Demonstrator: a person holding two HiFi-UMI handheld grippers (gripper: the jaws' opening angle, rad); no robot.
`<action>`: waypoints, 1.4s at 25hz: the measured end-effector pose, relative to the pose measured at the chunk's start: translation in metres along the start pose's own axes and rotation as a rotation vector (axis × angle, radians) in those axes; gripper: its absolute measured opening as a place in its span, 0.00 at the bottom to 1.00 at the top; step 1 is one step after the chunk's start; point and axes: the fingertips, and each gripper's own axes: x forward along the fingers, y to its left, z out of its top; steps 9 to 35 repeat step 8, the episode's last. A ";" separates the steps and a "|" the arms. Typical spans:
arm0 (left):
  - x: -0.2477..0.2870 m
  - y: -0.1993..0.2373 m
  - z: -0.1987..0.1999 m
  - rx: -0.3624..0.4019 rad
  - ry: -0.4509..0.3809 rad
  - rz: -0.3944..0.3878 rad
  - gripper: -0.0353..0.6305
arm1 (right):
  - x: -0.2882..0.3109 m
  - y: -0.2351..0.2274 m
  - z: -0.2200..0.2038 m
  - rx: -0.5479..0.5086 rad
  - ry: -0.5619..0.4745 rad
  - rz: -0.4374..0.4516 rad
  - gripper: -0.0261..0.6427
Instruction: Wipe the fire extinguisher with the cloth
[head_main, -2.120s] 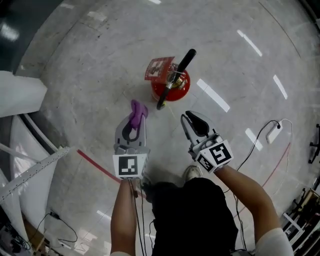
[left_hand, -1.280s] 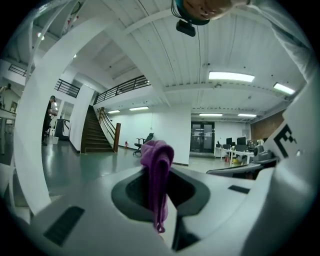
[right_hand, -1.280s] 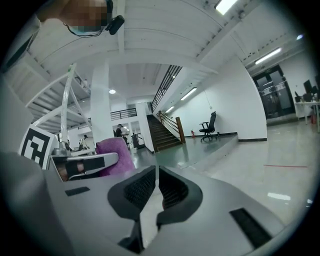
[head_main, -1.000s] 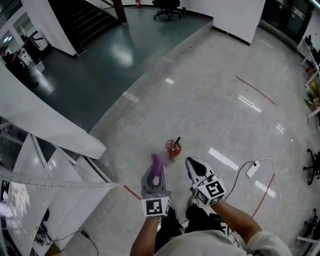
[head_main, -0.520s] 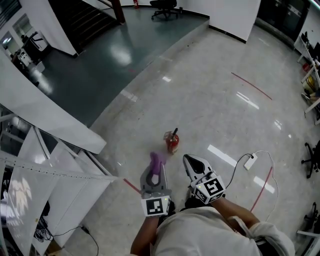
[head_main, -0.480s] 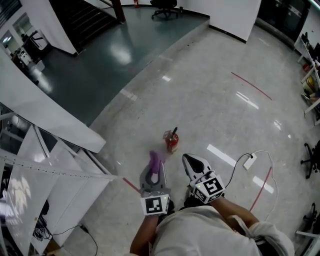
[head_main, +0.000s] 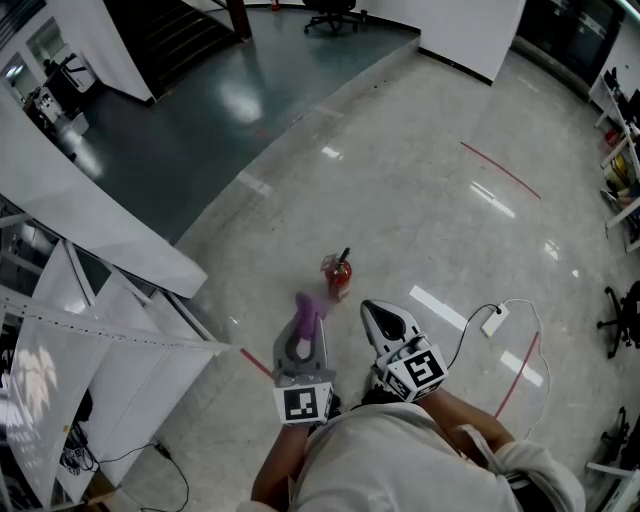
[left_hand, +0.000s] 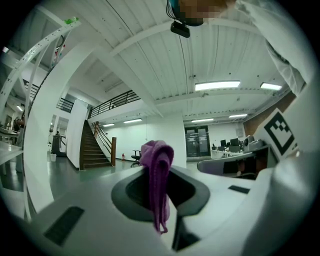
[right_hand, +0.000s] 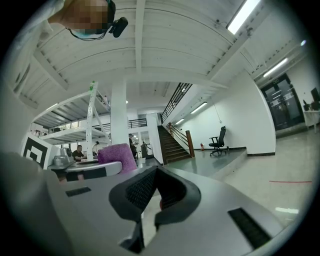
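The red fire extinguisher (head_main: 339, 276) stands upright on the pale floor, small and far below, with its black nozzle pointing up. My left gripper (head_main: 304, 322) is held level, just short of it in the head view, and is shut on a purple cloth (left_hand: 157, 172). The cloth bunches over the jaw tips and hangs down between them. My right gripper (head_main: 378, 314) is beside the left one, shut, with nothing in it. In the right gripper view the tips (right_hand: 157, 171) meet, and the purple cloth (right_hand: 116, 152) shows at the left.
A white power strip (head_main: 495, 321) with its cable lies on the floor to the right. White stair framing (head_main: 100, 330) fills the left. A step drops to a dark green floor (head_main: 210, 100) ahead. Red tape lines (head_main: 500, 170) cross the floor. An office chair (head_main: 336, 14) stands far off.
The head camera has gone from close above the extinguisher to high over it, so it now looks small. Both grippers came up with it, the cloth still in the left one.
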 end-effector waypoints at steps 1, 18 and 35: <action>0.000 -0.001 0.000 0.001 0.000 -0.003 0.13 | -0.001 0.000 0.000 -0.001 -0.001 0.002 0.06; 0.003 -0.008 -0.004 0.010 0.008 -0.005 0.13 | -0.004 -0.003 0.005 -0.011 -0.014 0.011 0.06; 0.003 -0.008 -0.004 0.010 0.008 -0.005 0.13 | -0.004 -0.003 0.005 -0.011 -0.014 0.011 0.06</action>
